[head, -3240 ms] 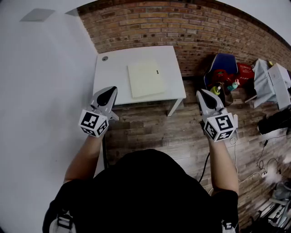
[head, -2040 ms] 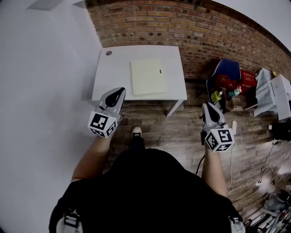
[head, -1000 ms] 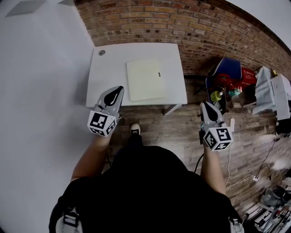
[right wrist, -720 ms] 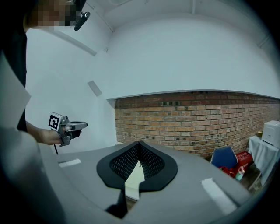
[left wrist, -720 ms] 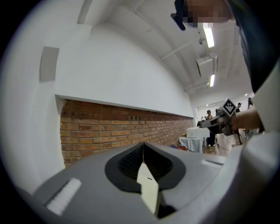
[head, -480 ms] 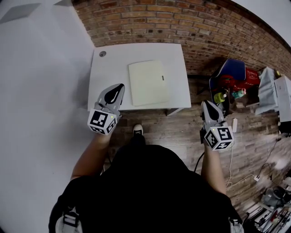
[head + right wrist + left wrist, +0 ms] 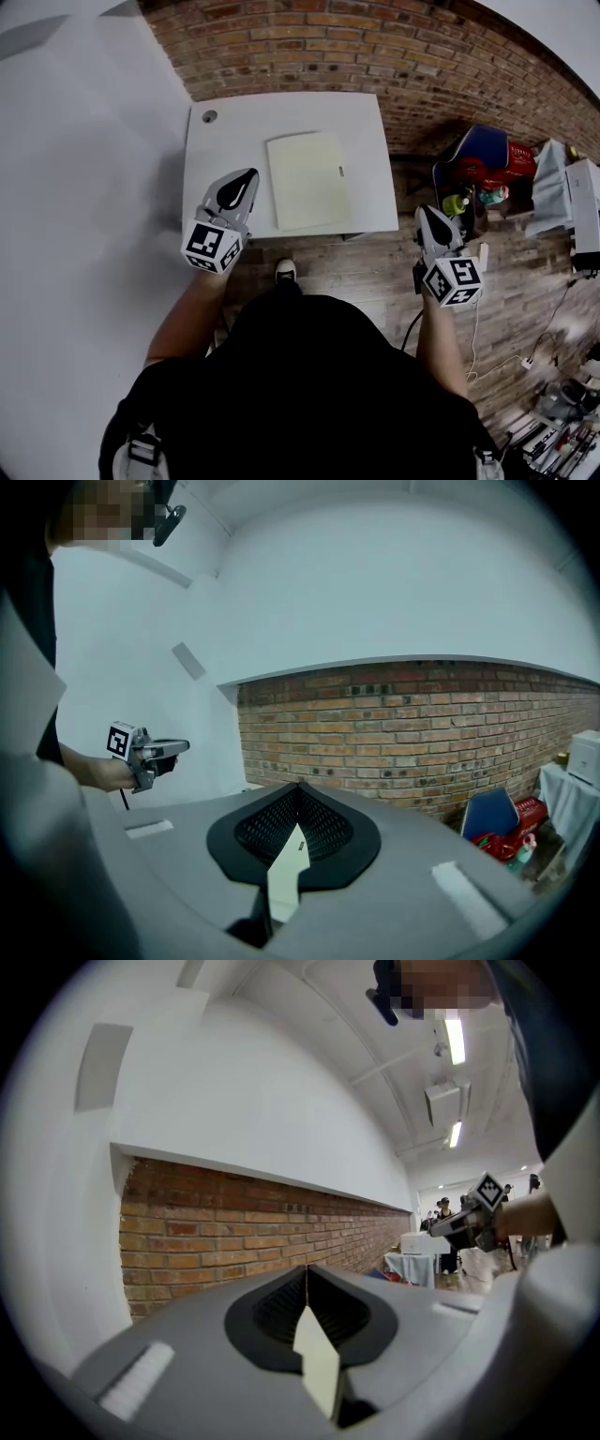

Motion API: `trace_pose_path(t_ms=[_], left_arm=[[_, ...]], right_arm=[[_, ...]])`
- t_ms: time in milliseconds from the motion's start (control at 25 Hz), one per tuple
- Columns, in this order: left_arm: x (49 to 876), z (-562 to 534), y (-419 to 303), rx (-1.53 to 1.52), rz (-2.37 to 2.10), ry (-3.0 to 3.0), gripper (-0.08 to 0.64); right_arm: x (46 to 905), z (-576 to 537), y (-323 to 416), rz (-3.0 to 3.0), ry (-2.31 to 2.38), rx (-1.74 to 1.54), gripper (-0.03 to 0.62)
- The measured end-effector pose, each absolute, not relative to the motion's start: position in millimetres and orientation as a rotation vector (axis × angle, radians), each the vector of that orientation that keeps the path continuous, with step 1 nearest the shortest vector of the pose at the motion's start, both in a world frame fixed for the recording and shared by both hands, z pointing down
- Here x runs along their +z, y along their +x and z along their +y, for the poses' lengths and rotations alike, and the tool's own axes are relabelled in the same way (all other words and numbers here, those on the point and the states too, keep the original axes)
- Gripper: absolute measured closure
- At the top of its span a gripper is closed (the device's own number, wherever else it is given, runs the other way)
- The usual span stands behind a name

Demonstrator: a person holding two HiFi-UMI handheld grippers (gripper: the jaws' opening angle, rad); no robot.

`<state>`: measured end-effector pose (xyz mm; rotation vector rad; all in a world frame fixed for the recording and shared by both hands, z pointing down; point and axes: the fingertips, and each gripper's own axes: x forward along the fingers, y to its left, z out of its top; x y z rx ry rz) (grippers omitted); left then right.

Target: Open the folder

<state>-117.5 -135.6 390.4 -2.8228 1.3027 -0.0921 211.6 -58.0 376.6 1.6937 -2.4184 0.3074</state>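
Observation:
A pale yellow folder (image 7: 310,180) lies shut and flat on the white table (image 7: 234,141), with a small dark tab near its right edge. In the head view my left gripper (image 7: 247,174) hangs over the table's front left corner, left of the folder and apart from it. Its jaws are pressed together with nothing between them (image 7: 307,1269). My right gripper (image 7: 422,210) is held over the wooden floor, just right of the table's front right corner. It is shut and empty as well (image 7: 298,786). Both point level toward the brick wall.
A brick wall (image 7: 375,47) backs the table and a white wall (image 7: 84,187) runs along its left. A blue chair with a red bag (image 7: 480,157) and bottles (image 7: 457,202) stand at the right. A cable hole (image 7: 209,116) marks the table's far left corner. My shoe (image 7: 284,272) shows below the table.
The table and folder have drawn nearer in the head view as the person steps forward. Both grippers moved ahead with them; the left one now overlaps the table's front left corner.

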Motion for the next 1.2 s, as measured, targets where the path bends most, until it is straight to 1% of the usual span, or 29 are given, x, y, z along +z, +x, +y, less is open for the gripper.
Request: trace_pose_path(t_ms=[680, 1200], left_arm=[[394, -219, -139, -0.082, 1.195, -2.890, 0.555], [402, -228, -124, -0.100, 1.188, -2.910, 0.555]], right_arm=[[365, -128, 178, -2.361, 1.753, 0.313, 0.592], [376, -142, 186, -2.361, 1.733, 0.345, 0.592]])
